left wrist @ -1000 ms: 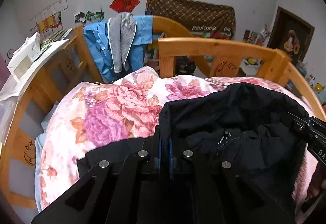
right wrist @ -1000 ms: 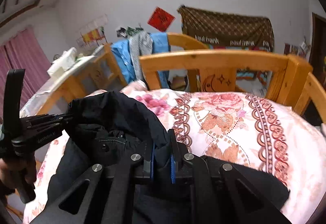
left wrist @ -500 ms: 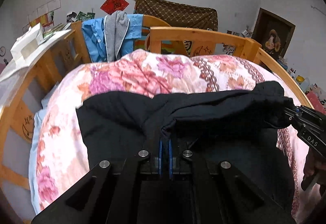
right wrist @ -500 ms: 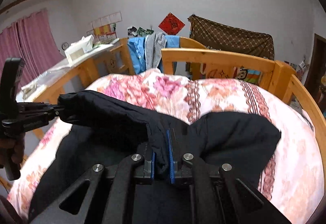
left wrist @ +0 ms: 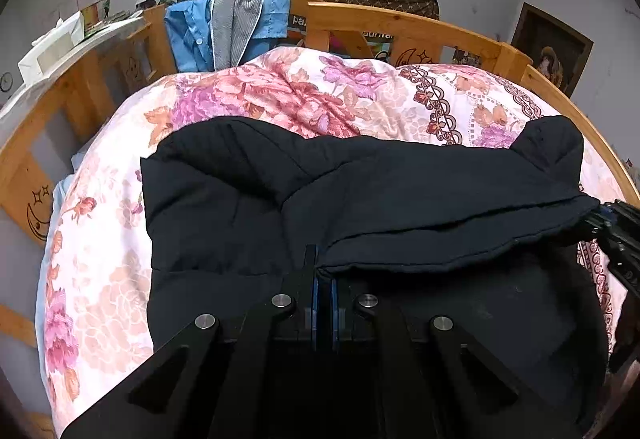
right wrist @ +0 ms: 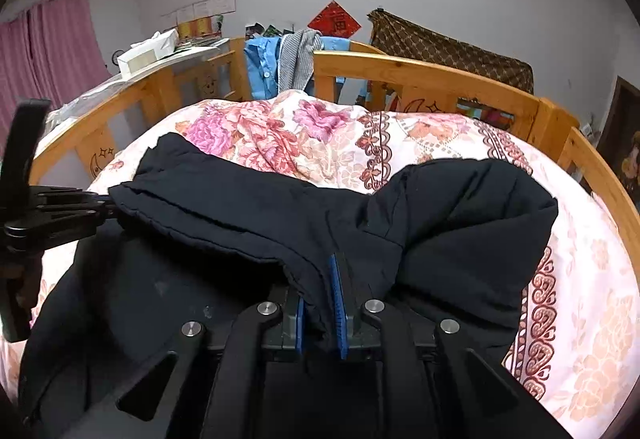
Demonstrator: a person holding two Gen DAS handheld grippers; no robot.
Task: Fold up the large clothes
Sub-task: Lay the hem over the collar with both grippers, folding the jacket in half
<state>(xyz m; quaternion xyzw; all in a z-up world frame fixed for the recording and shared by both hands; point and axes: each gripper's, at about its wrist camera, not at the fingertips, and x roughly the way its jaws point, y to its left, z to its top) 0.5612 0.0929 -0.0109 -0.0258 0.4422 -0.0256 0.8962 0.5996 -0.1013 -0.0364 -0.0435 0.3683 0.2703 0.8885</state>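
- Black padded jacket [left wrist: 400,191] lies spread across the floral quilt [left wrist: 312,95] on a wooden-railed bed [left wrist: 400,23], its near edge folded over on itself into a long doubled band.
- The left gripper [left wrist: 323,279] is clamped tight on one end of that folded edge; its blue pads meet with only thin cloth between them.
- The right gripper [right wrist: 322,303] has the other end of the edge between its blue pads; its jaws have just been opening a little, and a bunch of black cloth still sits in the gap, touching both pads.
- In the right wrist view the left gripper shows at the left border, a hand [right wrist: 24,279] around its handle.
- A blue shirt [left wrist: 192,31] and a grey striped garment [left wrist: 236,23] hang over the far rail.
- A red paper diamond [right wrist: 335,21] and a brown patterned cloth [right wrist: 452,51] hang on the wall behind.
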